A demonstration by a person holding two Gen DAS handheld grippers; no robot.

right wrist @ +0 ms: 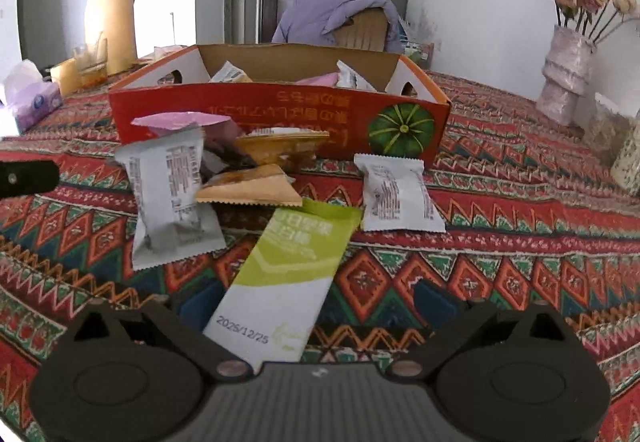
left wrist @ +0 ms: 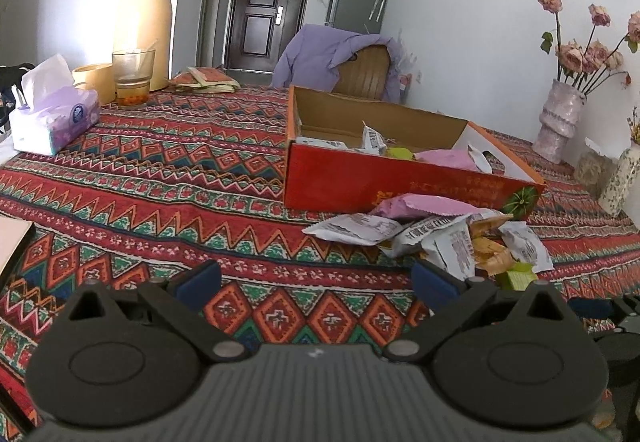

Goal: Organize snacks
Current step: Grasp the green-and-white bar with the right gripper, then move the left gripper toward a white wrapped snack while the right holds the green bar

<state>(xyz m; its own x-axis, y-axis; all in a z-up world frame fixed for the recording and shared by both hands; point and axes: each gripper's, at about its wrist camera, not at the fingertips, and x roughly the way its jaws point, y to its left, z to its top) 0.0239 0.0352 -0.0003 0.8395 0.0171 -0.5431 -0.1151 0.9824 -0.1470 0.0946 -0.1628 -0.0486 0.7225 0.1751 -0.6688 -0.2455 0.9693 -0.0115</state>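
Note:
A red cardboard box [left wrist: 400, 182] [right wrist: 256, 122] holds several snack packets. A pile of loose snacks [left wrist: 444, 238] lies on the patterned tablecloth in front of it. In the right wrist view I see a grey packet [right wrist: 168, 198], a white packet [right wrist: 396, 194], a tan packet [right wrist: 252, 190], a pink packet [right wrist: 180, 120] and a long green-and-white packet [right wrist: 280, 270]. My right gripper [right wrist: 316, 306] is open, with the green packet's near end lying between its fingers. My left gripper [left wrist: 316, 282] is open and empty, left of the pile.
A tissue pack [left wrist: 52, 118], a glass [left wrist: 132, 76], a yellow thermos [left wrist: 144, 22] and a small book [left wrist: 208, 80] stand at the table's far left. Vases with dried flowers [left wrist: 560, 114] stand by the right wall. A chair with purple cloth [left wrist: 340, 54] is behind the box.

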